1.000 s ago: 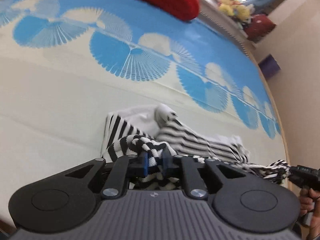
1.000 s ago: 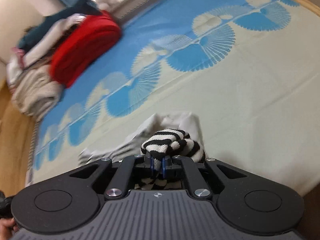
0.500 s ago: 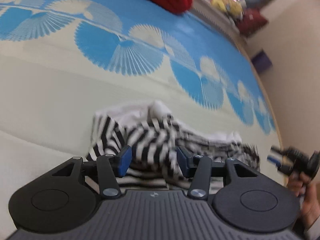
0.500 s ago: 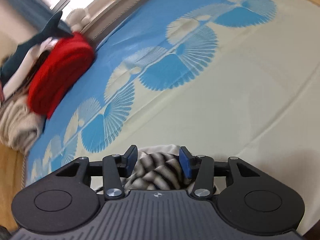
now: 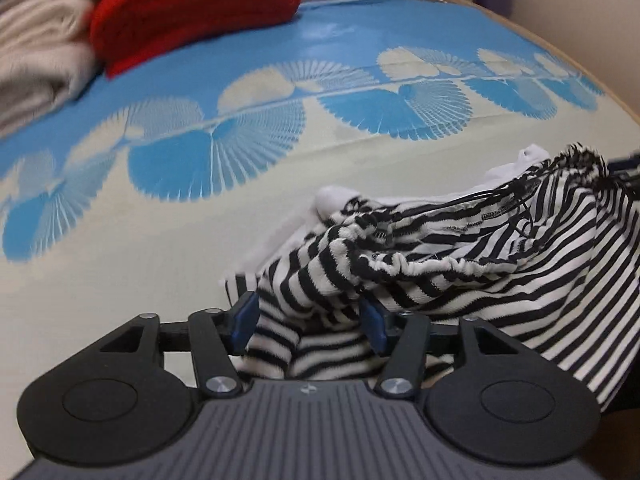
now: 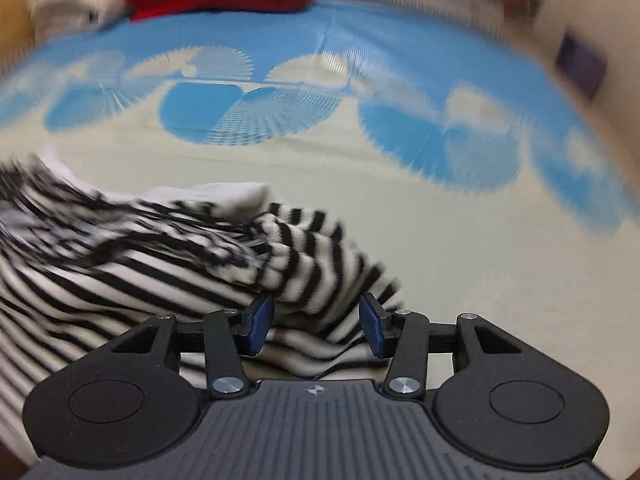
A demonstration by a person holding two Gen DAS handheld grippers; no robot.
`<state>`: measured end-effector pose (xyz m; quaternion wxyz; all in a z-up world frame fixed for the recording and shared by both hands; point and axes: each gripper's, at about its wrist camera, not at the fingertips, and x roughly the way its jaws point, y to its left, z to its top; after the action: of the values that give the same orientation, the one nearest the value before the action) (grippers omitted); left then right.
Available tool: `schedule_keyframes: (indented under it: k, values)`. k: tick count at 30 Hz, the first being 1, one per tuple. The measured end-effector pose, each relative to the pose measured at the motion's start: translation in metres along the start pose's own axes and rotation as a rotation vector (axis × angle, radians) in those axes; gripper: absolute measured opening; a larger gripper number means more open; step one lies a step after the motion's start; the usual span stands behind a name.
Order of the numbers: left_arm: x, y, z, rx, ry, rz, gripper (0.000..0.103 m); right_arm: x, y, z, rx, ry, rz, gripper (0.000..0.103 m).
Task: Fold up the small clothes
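Clearly, the small black-and-white striped knit garment [image 5: 460, 256] is judged to be light, soft and limp, so that it will sag and bunch wherever it is not supported; little risk of slipping or damage is expected from its ribbed cotton-like weave. It is seen lying crumpled on the cream and blue fan-patterned bed cover [image 5: 200, 216], near its front edge, with a white inner layer showing at the top and a gathered elastic band running across the middle. A hold is best taken at a firm edge, judged to be the elastic band or a hem corner, rather than in the loose middle folds. The left hand-held gripper [image 5: 310, 322] is seen with its blue pads spread and its jaws opening, striped fabric lying loosely between them but not pressed. The right hand-held gripper [image 6: 316, 324] is likewise seen spread, cloth resting between the pads without being pinched. A red folded knit blanket [image 5: 192, 12] is seen well apart at the far side of the bed.
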<state>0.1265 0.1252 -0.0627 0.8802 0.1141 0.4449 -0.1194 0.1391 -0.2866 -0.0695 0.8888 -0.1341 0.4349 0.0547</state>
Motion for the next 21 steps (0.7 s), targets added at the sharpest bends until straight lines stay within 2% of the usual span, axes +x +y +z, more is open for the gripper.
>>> schedule_keyframes:
  k: [4,6,7,8,9,10,11,13,15,17,19,21]
  values:
    - [0.013,-0.005,0.003,0.057,-0.010,0.019,0.062,0.011,0.010,0.010,-0.124,-0.048,-0.077,0.049]
    - [0.019,-0.005,0.010,0.061,-0.023,0.021,0.062,0.017,0.011,0.016,-0.144,-0.058,-0.078,0.046]
    - [0.020,-0.005,0.013,0.066,-0.041,0.025,0.060,0.018,0.011,0.019,-0.150,-0.071,-0.073,0.040]
    - [0.017,-0.004,0.016,0.063,-0.062,0.024,0.050,0.020,0.011,0.023,-0.153,-0.081,-0.068,0.030]
    - [0.017,-0.003,0.020,0.057,-0.075,0.014,0.022,0.021,0.010,0.027,-0.150,-0.091,-0.057,0.027]
    - [0.017,0.001,0.022,0.045,-0.081,-0.011,0.007,0.022,0.008,0.031,-0.138,-0.103,-0.042,0.015]
    - [0.017,0.004,0.026,0.037,-0.085,-0.014,0.004,0.022,0.008,0.035,-0.126,-0.116,-0.030,0.003]
    - [0.012,0.013,0.032,0.005,-0.140,0.033,0.003,0.011,-0.001,0.046,-0.044,-0.205,-0.034,0.002]
    - [0.002,0.029,0.039,-0.090,-0.222,0.082,0.003,-0.002,-0.016,0.058,0.108,-0.309,-0.024,0.002]
    - [-0.002,0.041,0.045,-0.165,-0.272,0.085,0.003,-0.009,-0.023,0.065,0.187,-0.385,-0.033,0.002]
    - [0.008,0.038,0.052,-0.145,-0.251,0.119,0.003,-0.003,-0.014,0.071,0.155,-0.383,-0.059,0.002]
    - [0.024,0.036,0.058,-0.128,-0.191,0.140,0.003,0.009,-0.005,0.076,0.132,-0.332,-0.081,0.002]
